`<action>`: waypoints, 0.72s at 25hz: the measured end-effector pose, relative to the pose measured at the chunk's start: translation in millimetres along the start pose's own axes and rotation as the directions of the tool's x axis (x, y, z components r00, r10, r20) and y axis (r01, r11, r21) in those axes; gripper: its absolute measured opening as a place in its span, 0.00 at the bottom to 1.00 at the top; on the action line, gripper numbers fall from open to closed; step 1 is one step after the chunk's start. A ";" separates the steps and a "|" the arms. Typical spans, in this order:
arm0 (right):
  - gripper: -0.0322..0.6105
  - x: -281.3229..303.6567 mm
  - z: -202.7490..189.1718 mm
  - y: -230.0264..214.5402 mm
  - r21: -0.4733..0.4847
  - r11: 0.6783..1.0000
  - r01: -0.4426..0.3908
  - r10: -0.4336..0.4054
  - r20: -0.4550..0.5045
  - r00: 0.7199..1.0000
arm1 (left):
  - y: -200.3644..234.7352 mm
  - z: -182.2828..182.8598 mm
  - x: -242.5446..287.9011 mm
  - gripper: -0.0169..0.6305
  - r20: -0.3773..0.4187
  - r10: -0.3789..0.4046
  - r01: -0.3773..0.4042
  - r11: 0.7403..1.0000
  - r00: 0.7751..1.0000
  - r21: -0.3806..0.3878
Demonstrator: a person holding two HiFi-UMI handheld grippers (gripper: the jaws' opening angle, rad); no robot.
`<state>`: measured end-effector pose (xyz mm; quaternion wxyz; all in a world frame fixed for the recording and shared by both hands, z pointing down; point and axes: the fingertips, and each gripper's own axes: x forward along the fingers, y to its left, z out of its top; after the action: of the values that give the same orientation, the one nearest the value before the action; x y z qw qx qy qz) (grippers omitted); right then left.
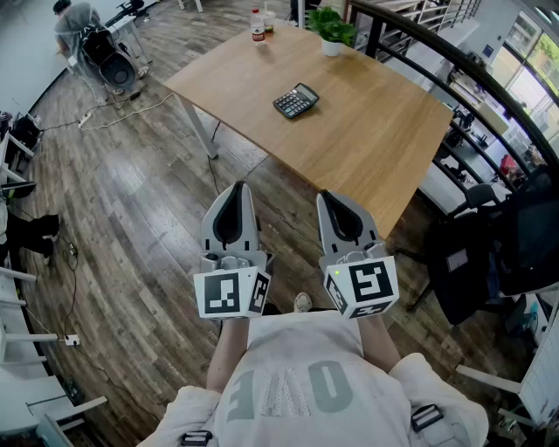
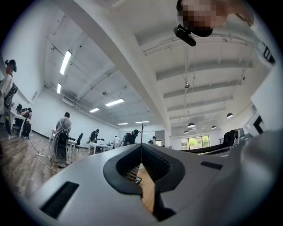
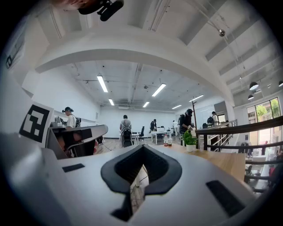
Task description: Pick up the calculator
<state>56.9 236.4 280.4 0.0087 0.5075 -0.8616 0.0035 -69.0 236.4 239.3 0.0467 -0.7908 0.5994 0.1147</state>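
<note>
Grippers first, head view: left gripper [image 1: 236,196] and right gripper [image 1: 332,205] side by side at near centre, over the wood floor [image 1: 131,218], short of the table [image 1: 376,166]; jaws of each pressed together, nothing held. Step in hand judged as the approach, not yet begun. To do it well: pick one gripper, spread its jaws before arrival, come in low and nearly level with the tabletop, set the pads on two opposite edges of the body, close only once both pads sit square. Probably a thin, flat thing with little edge to bite, so likely to skid if nudged by one pad alone. Calculator [image 1: 295,100] well apart from both grippers, far of them, flat on the tabletop toward its left side, slanted against the table's edges. Dark casing, rows of small keys face up, lighter strip at the far-right end, likely the display. Potted plant [image 1: 332,30] and bottle [image 1: 257,26] at the far end, off the route. Left gripper view: tips met at centre, empty; only a sliver of tabletop wood through the slot; calculator not made out. Right gripper view: tips likewise closed on nothing; table edge, plant and bottle to the right; no calculator seen.
</note>
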 end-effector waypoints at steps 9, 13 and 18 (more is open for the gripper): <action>0.08 -5.7 -7.3 -11.6 0.005 1.000 -0.008 0.008 -0.013 1.000 | -2.9 1.5 7.8 0.04 0.010 0.006 -0.006 1.000 1.000 -0.006; 0.08 -12.4 -6.4 -25.2 0.035 0.999 0.008 -0.008 0.011 1.000 | -3.6 -1.3 10.4 0.04 0.006 0.019 -0.019 1.000 1.000 -0.011; 0.08 -17.2 -11.8 -44.6 0.033 0.998 0.053 -0.053 0.004 0.999 | 1.9 0.6 13.5 0.04 0.006 0.044 -0.044 0.999 0.999 -0.003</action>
<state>104.4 229.9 291.8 -0.0019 0.5303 -0.8477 0.0161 -67.4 223.4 235.6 0.0446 -0.7772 0.6162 0.1190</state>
